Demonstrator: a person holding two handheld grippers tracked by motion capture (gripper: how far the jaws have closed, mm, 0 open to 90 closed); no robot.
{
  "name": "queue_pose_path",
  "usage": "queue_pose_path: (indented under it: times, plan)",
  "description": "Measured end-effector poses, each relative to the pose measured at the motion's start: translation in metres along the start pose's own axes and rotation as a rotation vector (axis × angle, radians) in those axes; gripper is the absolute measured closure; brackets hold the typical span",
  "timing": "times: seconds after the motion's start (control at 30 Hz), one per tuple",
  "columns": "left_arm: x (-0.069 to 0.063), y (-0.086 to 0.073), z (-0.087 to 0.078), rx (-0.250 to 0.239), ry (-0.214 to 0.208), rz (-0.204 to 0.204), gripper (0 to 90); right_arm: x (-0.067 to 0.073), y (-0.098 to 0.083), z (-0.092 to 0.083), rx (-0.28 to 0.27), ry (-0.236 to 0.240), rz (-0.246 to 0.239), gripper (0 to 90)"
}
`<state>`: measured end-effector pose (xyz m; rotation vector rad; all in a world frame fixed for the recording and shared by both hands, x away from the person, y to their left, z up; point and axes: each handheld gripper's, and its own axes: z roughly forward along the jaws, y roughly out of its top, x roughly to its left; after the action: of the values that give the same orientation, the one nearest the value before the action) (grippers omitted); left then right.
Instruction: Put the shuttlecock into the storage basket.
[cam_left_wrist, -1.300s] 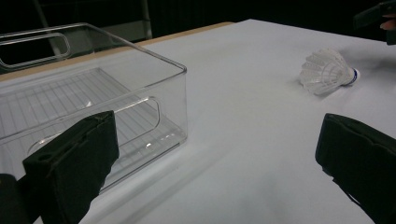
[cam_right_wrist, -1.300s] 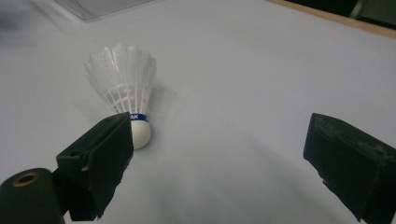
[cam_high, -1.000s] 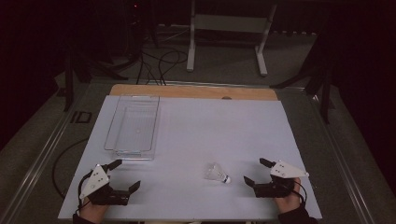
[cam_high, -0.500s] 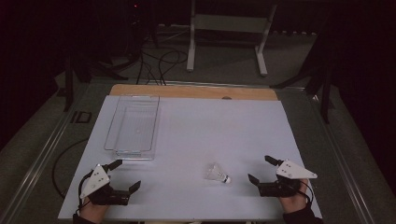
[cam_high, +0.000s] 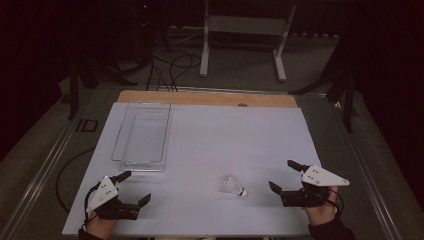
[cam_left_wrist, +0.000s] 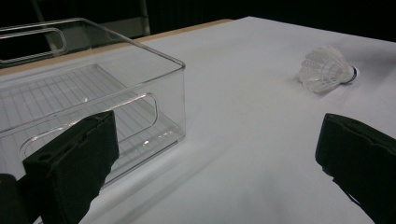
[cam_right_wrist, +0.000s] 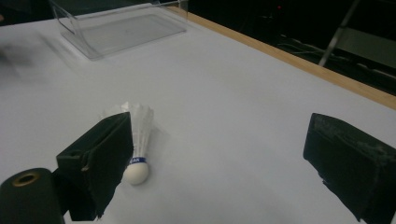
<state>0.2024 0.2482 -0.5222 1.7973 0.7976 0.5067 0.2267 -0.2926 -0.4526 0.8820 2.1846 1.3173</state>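
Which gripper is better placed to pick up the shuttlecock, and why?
Probably the right gripper: the shuttlecock lies just beyond its open jaws, cork end toward it. The left gripper sits farther off, near the clear bin.

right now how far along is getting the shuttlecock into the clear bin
Nothing looks done yet: the shuttlecock lies on its side on the white table, apart from the clear bin, which has nothing in it. In hand: the right tool is open, close beside the shuttlecock, not gripping it. The left tool is open near the bin. Left: grasp, carry, drop in.
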Motion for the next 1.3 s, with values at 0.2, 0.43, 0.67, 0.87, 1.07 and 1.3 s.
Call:
queue_pose_path:
  times: [0.2, 0.43, 0.67, 0.87, 1.07, 1.3]
  plan:
    - [0.000, 0.000, 0.000, 0.001, 0.000, 0.000, 0.1, -0.001, 0.008, 0.001, 0.015, 0.010, -0.012, 8.4]
    - [0.000, 0.000, 0.000, 0.001, 0.000, 0.000, 0.1, -0.002, 0.018, 0.003, 0.026, 0.016, -0.037, 8.4]
    - [0.000, 0.000, 0.001, 0.004, 0.000, -0.001, 0.1, -0.002, 0.029, 0.006, 0.025, 0.033, -0.058, 8.4]
    - [0.000, 0.000, 0.001, 0.003, -0.002, 0.000, 0.1, -0.001, 0.034, 0.008, 0.026, 0.036, -0.080, 8.4]
    - [-0.001, 0.000, 0.000, 0.004, 0.001, 0.002, 0.1, 0.004, 0.041, 0.014, 0.058, 0.065, -0.114, 8.4]
    - [-0.001, 0.000, 0.000, 0.001, 0.003, 0.002, 0.1, 0.005, 0.045, 0.020, 0.085, 0.103, -0.128, 8.4]
